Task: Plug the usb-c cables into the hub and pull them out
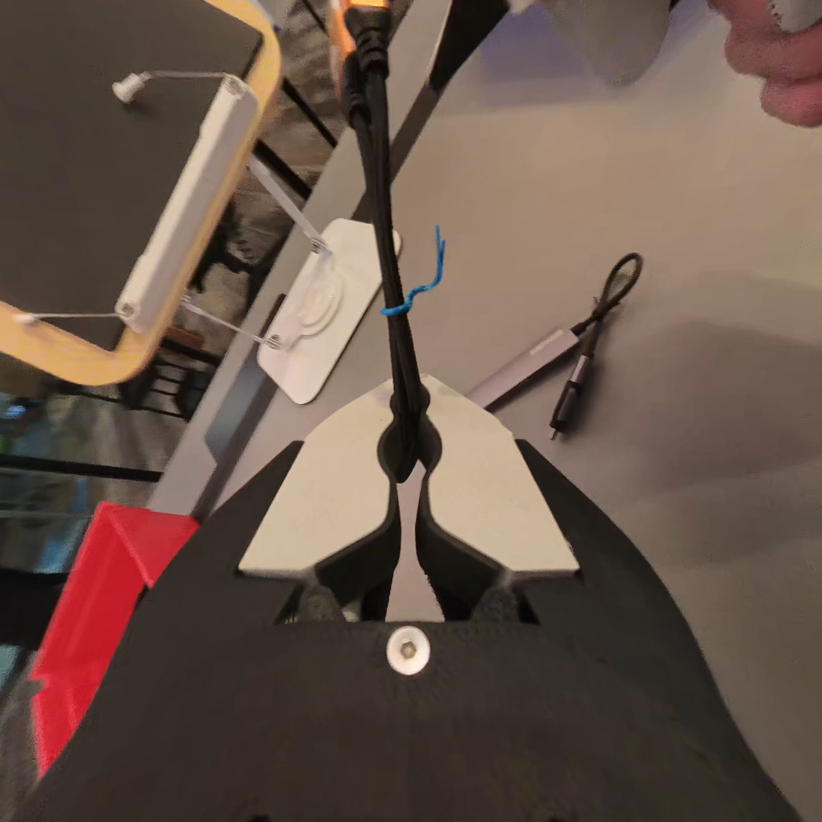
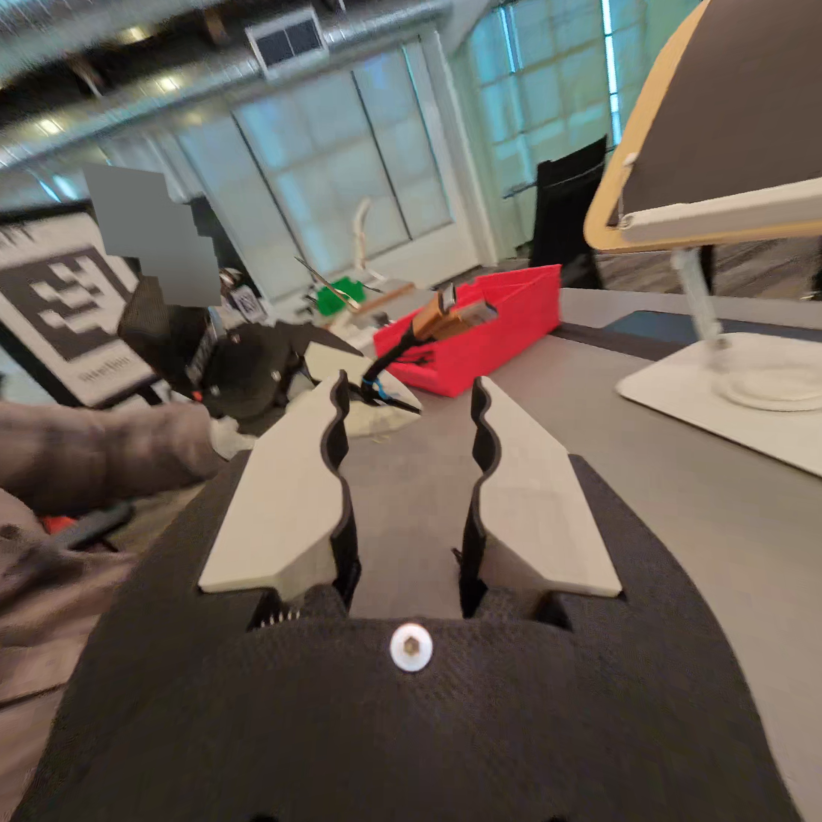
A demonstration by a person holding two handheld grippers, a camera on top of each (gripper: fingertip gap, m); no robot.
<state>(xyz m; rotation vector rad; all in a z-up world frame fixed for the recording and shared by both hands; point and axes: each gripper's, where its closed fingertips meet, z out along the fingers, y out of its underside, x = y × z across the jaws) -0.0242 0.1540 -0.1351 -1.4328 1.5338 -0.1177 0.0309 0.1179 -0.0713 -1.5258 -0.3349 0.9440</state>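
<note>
In the left wrist view, the left hand-held gripper [image 1: 409, 427] fills the lower half of the frame, its white fingers clenched on a bundle of black cables [image 1: 386, 249] bound by a blue twist tie [image 1: 411, 299]. The cables run from the fingertips up to the top centre, ending in orange plugs [image 1: 356, 18]. Right of the fingertips, on the grey tabletop [image 1: 667, 578], lies the slim grey hub [image 1: 525, 369], partly hidden behind the right finger, with its own short black looped lead [image 1: 609, 293] beside it. Farther left of centre stands a white stand base [image 1: 329, 311], and a wood-edged dark panel [image 1: 133, 187] fills the upper left. A person's hand [image 1: 783, 66] shows at the upper right.

In the right wrist view, the right hand-held gripper [image 2: 409, 400] sits at lower centre, released, fingers well apart with nothing between them. Beyond it, at mid-frame, the bundle's orange plugs [image 2: 449, 316] stick up in front of a red bin [image 2: 502, 351]. A sleeve [image 2: 102, 449] crosses the left edge.
</note>
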